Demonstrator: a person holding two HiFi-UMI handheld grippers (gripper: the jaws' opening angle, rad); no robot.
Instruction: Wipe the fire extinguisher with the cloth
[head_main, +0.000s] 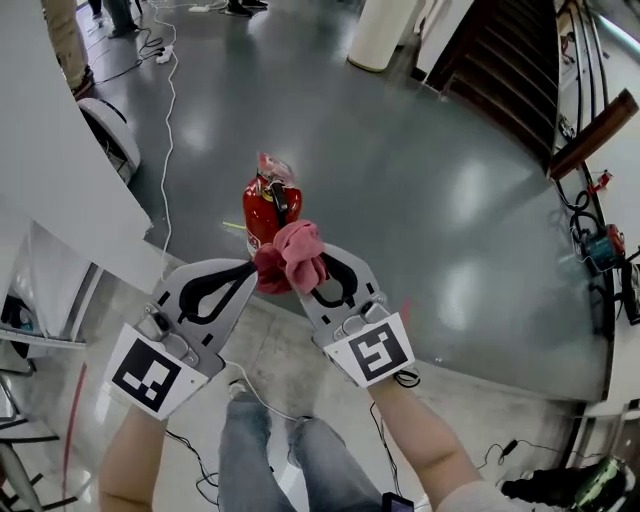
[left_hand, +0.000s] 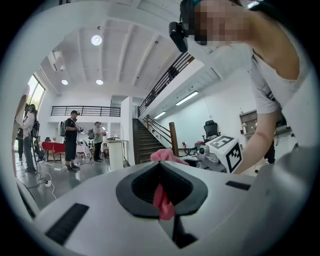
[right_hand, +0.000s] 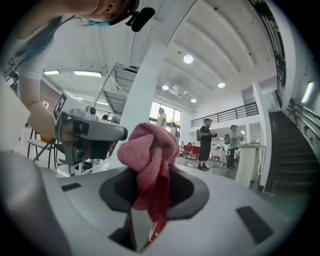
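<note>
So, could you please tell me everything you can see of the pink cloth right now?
The cloth is pinkish red with a towel-like weave, crumpled into a loose wad. It is held off the floor between both grippers: the right gripper has its tongs shut on the bulk, and the left gripper on a thin fold. It sits close to the red fire extinguisher; whether they touch cannot be told.

open lab hall: staircase (left_hand: 146, 142), floor cables (head_main: 167, 130)
</note>
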